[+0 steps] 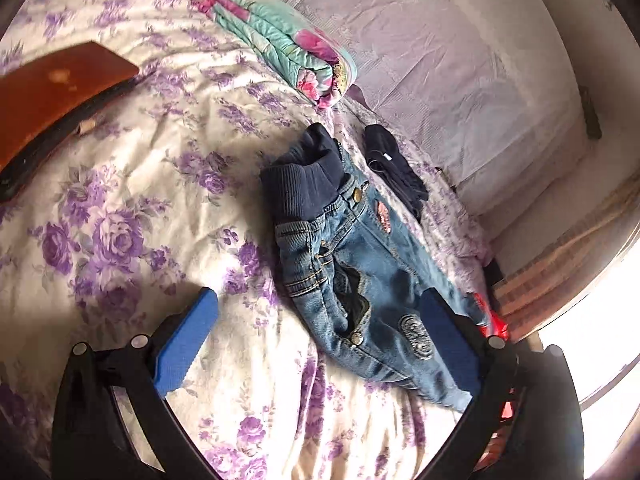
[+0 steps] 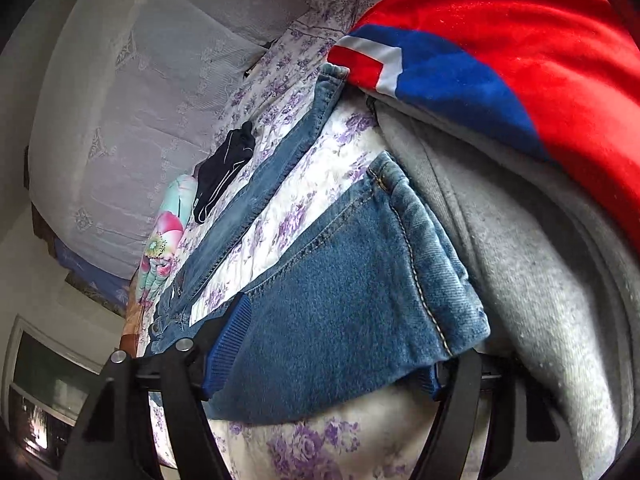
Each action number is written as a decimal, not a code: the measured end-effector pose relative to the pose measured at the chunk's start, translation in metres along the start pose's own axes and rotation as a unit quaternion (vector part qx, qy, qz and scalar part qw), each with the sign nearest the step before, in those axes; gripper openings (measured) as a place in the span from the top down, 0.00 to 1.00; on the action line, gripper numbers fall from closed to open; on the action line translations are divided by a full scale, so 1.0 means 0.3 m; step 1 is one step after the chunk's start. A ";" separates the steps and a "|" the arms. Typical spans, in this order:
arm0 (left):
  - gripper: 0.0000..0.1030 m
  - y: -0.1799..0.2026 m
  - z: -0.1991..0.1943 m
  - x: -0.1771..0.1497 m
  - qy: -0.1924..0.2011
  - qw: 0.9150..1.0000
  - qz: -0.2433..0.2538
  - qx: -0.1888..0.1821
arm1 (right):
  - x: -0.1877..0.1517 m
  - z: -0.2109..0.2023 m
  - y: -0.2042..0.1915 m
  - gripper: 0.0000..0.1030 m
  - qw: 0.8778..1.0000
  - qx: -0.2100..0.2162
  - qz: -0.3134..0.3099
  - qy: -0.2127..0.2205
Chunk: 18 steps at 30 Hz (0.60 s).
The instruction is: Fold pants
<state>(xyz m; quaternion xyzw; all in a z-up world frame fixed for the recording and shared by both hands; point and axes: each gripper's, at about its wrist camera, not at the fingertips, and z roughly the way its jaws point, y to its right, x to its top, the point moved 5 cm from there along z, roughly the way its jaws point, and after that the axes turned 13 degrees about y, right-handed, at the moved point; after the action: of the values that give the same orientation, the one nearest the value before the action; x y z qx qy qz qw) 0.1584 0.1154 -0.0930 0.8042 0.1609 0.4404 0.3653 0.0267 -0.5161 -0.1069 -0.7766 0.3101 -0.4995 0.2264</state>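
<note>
**Small jeans spread on the flowered bed, right gripper astride one leg cuff**

The left gripper (image 1: 316,344) hangs over the bedsheet (image 1: 132,208) with its blue fingers (image 1: 186,344) spread wide and nothing between the pads. The child's jeans (image 1: 352,248) lie flat on the sheet ahead of it, closer to the right-hand finger than to the left-hand one; a lower leg runs behind that right-hand finger and partly out of sight. The dark ribbed waistband (image 1: 304,184) is at the far end, away from the fingertips. Beyond the waistband a small dark garment (image 1: 394,168) lies apart from the jeans, and farther still a folded floral quilt (image 1: 276,40) rests against the pale headboard cover (image 1: 460,48). Off past the left-hand finger a brown board (image 1: 56,92) juts over the sheet.

The right gripper (image 2: 324,356) is set low at the leg end. One denim leg cuff (image 2: 360,288) lies across the gap between its blue fingers (image 2: 228,344), covering most of the right-hand one. The jaws stand wide; whether the pads press the denim cannot be told. The other leg (image 2: 256,184) stretches away past the left-hand finger. To the right-hand side, touching the cuff, a grey fleece garment (image 2: 520,248) sits under a red and blue garment (image 2: 500,40).
</note>
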 end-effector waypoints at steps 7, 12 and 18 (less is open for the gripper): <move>0.04 0.058 0.187 0.015 -0.029 0.995 0.071 0.069 | -0.014 0.019 -0.026 0.30 0.997 -0.006 -0.068 0.030; 0.05 0.076 0.319 0.058 -0.025 0.993 0.080 0.088 | -0.012 0.024 -0.012 0.39 0.996 -0.007 -0.082 0.039; 0.80 0.011 0.268 0.093 0.017 0.995 0.025 0.097 | 0.053 0.113 0.018 0.90 1.000 0.012 -0.007 0.006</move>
<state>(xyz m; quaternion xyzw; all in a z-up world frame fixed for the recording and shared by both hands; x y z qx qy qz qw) 0.2402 0.0934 -0.1018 0.8323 0.1889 0.4448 0.2714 0.0613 -0.5296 -0.1139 -0.7726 0.3003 -0.5096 0.2305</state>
